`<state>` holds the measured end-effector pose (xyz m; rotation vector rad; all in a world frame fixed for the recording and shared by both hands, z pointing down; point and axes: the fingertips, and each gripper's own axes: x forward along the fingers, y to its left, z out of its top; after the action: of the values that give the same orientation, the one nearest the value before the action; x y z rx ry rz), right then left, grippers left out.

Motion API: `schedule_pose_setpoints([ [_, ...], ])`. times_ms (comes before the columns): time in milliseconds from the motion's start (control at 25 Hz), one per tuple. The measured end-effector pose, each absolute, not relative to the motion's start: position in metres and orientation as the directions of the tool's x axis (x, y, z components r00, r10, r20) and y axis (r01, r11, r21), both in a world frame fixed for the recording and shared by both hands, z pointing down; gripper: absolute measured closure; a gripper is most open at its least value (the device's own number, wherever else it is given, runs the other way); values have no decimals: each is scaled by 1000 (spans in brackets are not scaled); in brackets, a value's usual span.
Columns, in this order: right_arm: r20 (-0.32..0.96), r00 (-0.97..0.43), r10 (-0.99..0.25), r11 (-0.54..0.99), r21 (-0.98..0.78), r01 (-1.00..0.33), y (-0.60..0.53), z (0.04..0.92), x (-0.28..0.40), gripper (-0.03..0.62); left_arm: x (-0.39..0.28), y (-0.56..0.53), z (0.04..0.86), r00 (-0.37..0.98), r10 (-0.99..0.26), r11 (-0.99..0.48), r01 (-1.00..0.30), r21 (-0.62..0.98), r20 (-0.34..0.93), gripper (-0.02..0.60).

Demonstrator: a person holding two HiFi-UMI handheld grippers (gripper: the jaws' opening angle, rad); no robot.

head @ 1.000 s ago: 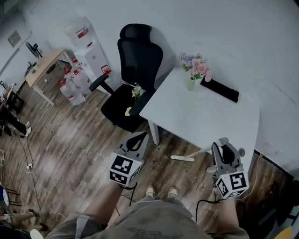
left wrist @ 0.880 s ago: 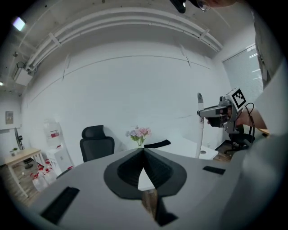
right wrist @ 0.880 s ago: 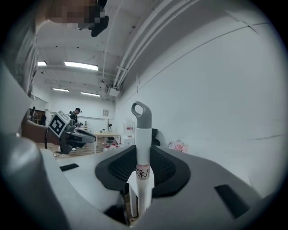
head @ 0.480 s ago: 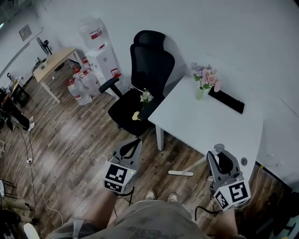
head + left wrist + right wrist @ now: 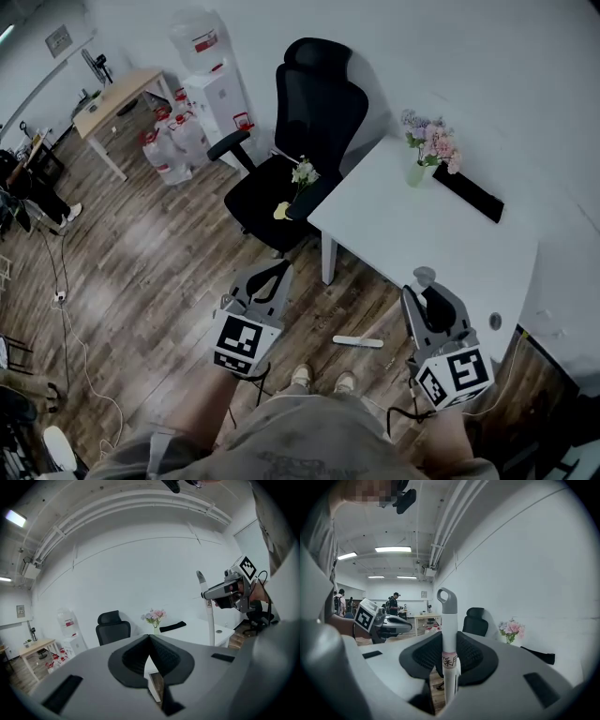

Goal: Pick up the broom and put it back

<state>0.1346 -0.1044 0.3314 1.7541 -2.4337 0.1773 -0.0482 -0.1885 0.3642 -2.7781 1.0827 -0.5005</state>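
White pole with a grey loop cap: that's the broom. It stands upright in the right tongs, which pinch the pole high up, at the paper label just below the cap. The left tongs are pressed together with nothing in them, off to the left and well apart from the pole.

Broom head is low on the near side, over the wood floor and just in front of the person's feet. Can't tell if it touches the floor.

Handling, my read:
- Light and stiff. The pole shows no bend under its own weight.
- Smooth finish, so probably slippery. It could slide or twist in the ribbed pads if swung fast.
- The hold is near the top, so the whole length hangs below it. The head will pendulum, and it is likely to clip the worktop leg on the right.
- A better hold is lower on the pole, nearer the balance point. Or add the free tongs further down as a second hold.
- The loop suggests it hangs on a hook, so keep the cap clear of the pads.

Beyond the broom, a black chair is far left of the worktop and flowers stand on its far side. No hook or storage spot is visible.
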Motion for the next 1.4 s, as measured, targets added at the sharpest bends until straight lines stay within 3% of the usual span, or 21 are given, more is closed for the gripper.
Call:
schedule_pose_setpoints([
  [480, 309, -356, -882, 355, -62, -933, -174, 414, 90, 484, -90, -210, 418, 600, -716, -683, -708, -179, 357, 565],
  [1400, 612, -336, -716, 291, -176, -940, -277, 633, 48, 477, -129, -270, 566, 514, -643, -653, -755, -56, 569, 565],
])
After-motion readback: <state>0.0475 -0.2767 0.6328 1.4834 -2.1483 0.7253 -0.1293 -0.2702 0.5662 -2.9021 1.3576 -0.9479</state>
